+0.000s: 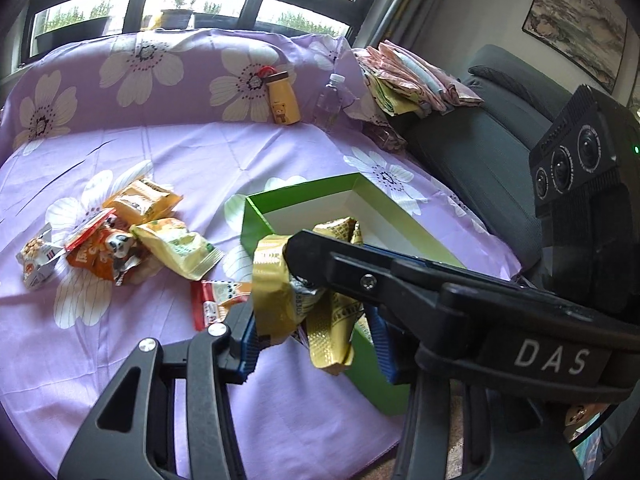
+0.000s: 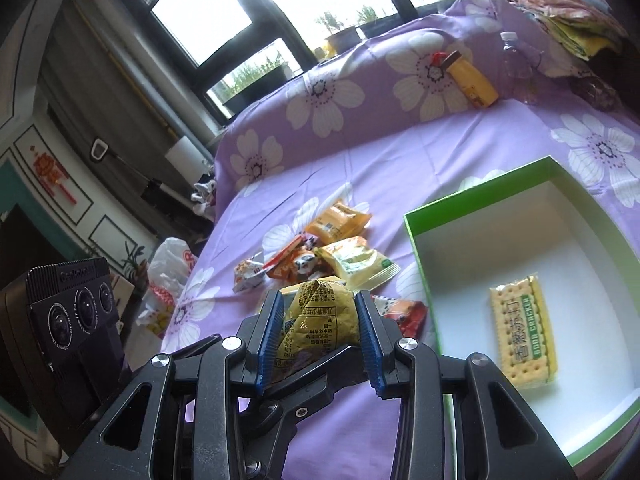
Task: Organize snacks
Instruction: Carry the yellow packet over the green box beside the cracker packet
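Purple floral sheet [image 2: 360,168] covers the bed beneath dark-framed windows [image 2: 224,20].

A flowered sheet [image 2: 360,168] covers the sofa seat and backrest. On the seat, an open box [image 2: 416,248] sits to the right of a heap of snack packets [image 2: 320,252]; inside the box a soda cracker pack [image 2: 524,332] lies flat on the floor of it. Against the backrest behind them lean a bear-printed bottle [image 1: 283,98] and, to its right, a water bottle [image 1: 330,98]. Right of those, folded cloths [image 1: 404,76] are stacked on the armrest. Nearest the cameras, a crumpled snack bag [image 2: 320,320] sits between both grippers' pads, in front of the heap and left of the box.
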A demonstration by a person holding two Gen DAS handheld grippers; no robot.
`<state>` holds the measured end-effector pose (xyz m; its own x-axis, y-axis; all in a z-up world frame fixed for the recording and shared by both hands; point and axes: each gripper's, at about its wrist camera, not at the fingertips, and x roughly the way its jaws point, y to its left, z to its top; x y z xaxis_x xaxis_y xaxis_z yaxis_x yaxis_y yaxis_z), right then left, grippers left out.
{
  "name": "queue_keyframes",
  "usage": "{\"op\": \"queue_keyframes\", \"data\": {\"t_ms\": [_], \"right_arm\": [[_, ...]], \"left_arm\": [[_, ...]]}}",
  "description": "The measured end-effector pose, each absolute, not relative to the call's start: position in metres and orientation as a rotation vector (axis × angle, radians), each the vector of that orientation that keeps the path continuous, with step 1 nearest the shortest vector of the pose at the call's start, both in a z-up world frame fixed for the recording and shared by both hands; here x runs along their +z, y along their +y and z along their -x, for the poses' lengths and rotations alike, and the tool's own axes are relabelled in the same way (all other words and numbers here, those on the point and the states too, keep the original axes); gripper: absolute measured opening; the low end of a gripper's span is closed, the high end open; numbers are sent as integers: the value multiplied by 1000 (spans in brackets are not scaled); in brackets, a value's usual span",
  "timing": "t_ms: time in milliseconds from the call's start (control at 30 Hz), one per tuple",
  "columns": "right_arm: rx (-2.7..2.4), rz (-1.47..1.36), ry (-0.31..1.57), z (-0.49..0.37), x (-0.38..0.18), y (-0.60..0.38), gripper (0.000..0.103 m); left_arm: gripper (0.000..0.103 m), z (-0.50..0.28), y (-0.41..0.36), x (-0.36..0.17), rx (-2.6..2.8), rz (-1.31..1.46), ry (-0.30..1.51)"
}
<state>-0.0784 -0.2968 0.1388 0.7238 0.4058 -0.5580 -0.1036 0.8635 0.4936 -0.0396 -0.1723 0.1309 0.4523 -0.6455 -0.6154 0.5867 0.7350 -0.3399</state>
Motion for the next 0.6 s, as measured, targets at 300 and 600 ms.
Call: {"op": "queue_keyframes", "data": {"t_ms": [300, 600], "right_arm": [[216, -554, 699, 88, 130, -364, 40], [71, -603, 756, 85, 108, -400, 40]], "left_arm": [[45, 39, -235, 123, -847, 23, 840], [44, 28, -278, 99, -899, 25, 955]]}}
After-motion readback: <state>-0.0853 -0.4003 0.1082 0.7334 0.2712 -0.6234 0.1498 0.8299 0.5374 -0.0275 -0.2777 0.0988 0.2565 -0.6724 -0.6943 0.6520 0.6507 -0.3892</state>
